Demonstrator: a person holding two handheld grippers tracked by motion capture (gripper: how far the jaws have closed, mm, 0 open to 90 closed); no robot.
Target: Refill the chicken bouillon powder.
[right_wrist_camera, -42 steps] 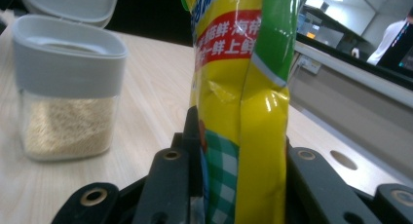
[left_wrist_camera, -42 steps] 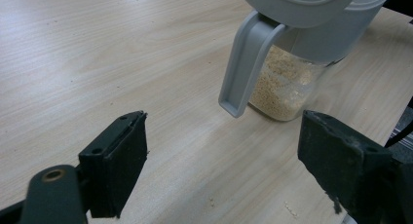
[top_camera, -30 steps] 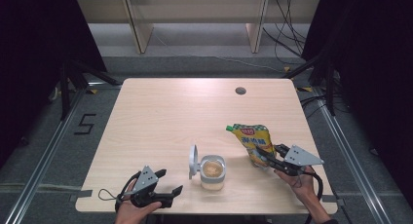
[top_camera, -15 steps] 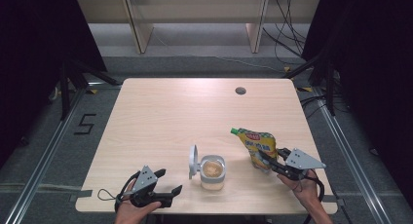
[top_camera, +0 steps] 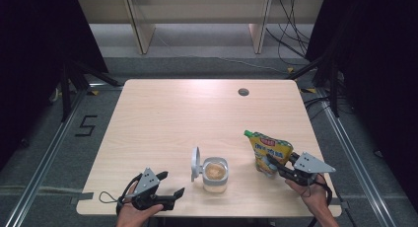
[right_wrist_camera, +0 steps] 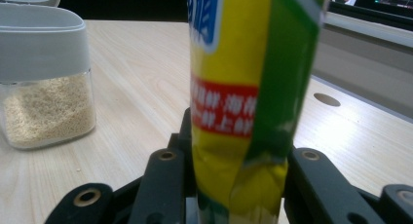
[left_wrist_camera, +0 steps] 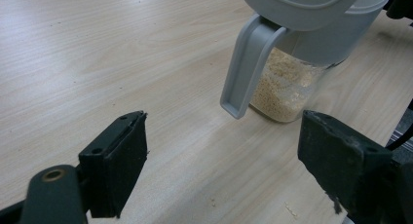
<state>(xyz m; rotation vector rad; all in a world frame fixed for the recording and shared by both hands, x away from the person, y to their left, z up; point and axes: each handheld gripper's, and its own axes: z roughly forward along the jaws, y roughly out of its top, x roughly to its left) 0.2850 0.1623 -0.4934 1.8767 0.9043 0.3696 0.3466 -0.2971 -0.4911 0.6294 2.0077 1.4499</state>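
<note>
Pouch (top_camera: 268, 150) is seen standing on the table (top_camera: 162, 118) near its right front edge, just right of the open-lidded jar (top_camera: 215, 173) of pale granules. It is bracketed low down by the right gripper (top_camera: 270, 164), whose jaws have just been opening, the soft yellow-green film sitting between them. Crumpling and slipping can be expected; a hold across the firmer bottom seam is judged safest. The left gripper (top_camera: 170, 186) is held wide open, empty, beside the jar.
</note>
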